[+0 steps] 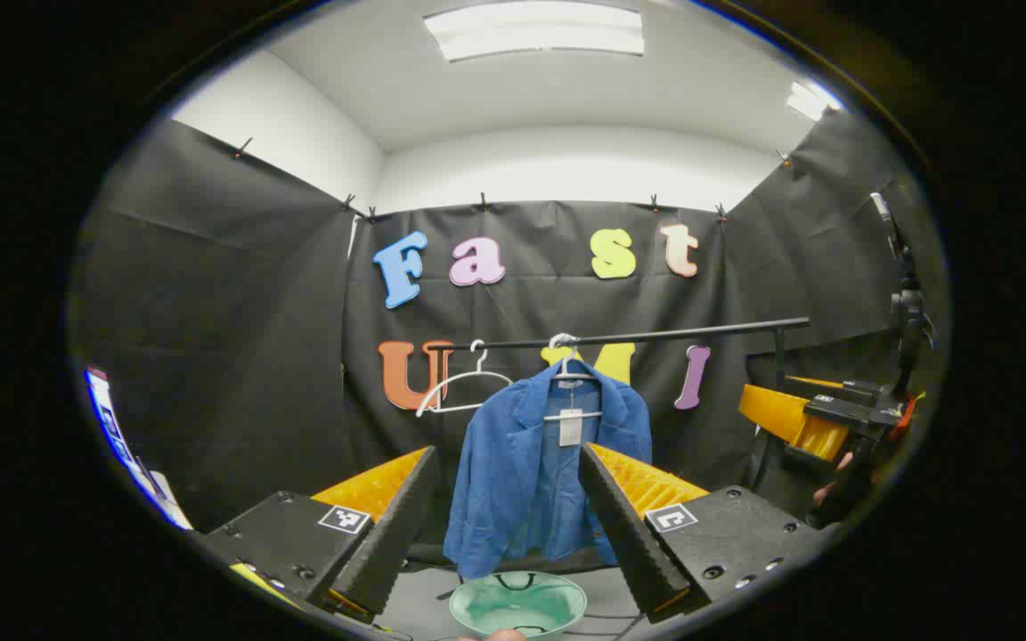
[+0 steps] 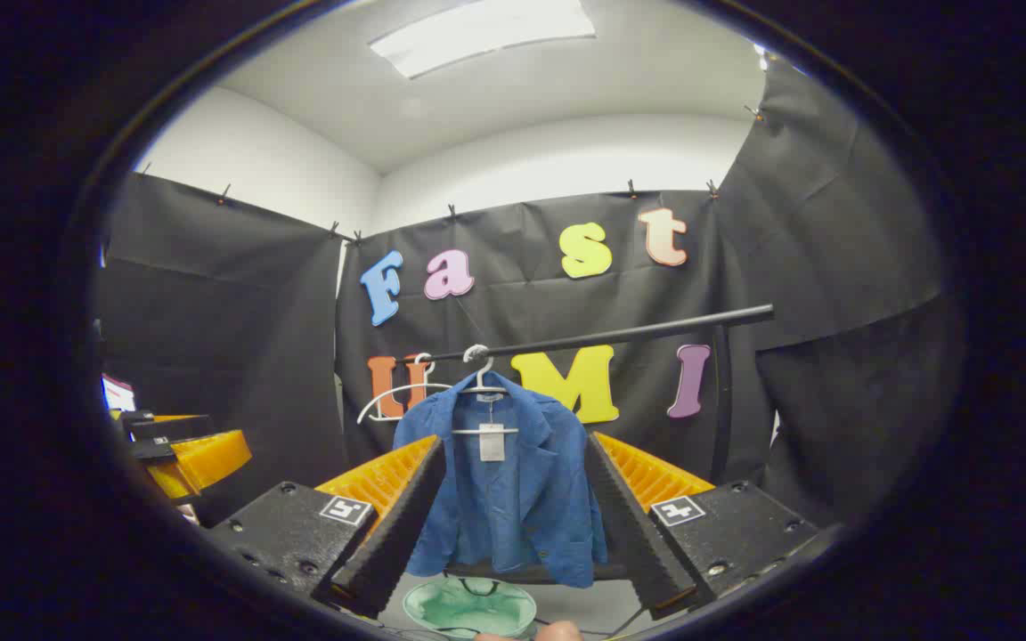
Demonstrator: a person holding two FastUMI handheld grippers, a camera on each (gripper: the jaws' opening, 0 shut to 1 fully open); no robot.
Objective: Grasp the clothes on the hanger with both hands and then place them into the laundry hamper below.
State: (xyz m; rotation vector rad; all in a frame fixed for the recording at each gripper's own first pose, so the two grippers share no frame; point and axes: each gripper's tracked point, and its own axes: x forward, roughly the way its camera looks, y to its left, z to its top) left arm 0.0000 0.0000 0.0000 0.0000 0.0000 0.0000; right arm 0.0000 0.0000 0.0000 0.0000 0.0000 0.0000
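- Risk: the left gripper (image 1: 506,516) and right gripper (image 2: 508,516), both spread and holding nothing, may tug the blue jacket (image 1: 541,472) unevenly, so its hanger (image 1: 568,369) snags on the rail (image 1: 655,336).
- The jacket hangs far off, above the green hamper (image 1: 517,605), which it could miss.
- Count: 1 jacket, 2 hangers including 1 bare hanger (image 1: 462,387) to its left, 1 hamper.

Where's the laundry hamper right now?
In both gripper views the round pale green laundry hamper sits low at centre, on the floor directly under the blue jacket hanging from the black rail.
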